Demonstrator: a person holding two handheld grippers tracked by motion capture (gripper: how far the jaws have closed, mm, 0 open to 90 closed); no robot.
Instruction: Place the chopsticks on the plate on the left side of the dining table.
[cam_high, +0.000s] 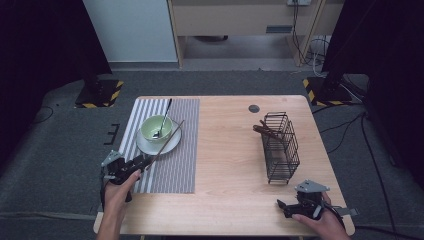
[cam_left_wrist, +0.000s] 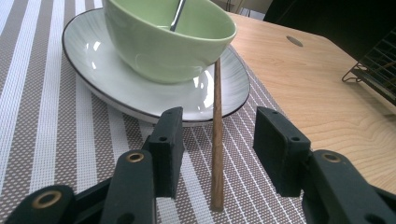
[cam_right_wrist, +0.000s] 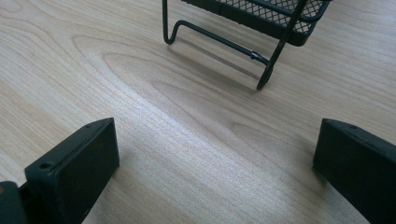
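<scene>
The wooden table (cam_high: 235, 165) is the biggest thing here. The striped mat (cam_high: 175, 165) lies on it, right under the left gripper (cam_high: 142, 162) and stretching away in front of it. The wire basket (cam_high: 280, 147) stands well off to that gripper's right side, and just ahead of the right gripper (cam_high: 281, 206).

On the mat, just ahead of the left gripper, sits the white plate (cam_left_wrist: 116, 88). The green bowl (cam_left_wrist: 163, 42) stands on the plate, and a spoon (cam_left_wrist: 177, 16) rests inside the bowl.

The chopstick (cam_left_wrist: 217, 140) is the thing being set down. Its near end rests on the mat between the left gripper's jaws. Its far end leans up over the plate's rim, against the bowl. The jaws stand about half open, with a gap on each side of the stick, so they do not press on it.

The right gripper rests low on the bare wood with its jaws wide apart and nothing between them.

I think one chopstick is now placed by the bowl, and the left gripper has let it go. More brown sticks (cam_high: 267, 131) poke out of the basket. So what is probably left is to fetch another stick from the basket and lay it beside the first one.
</scene>
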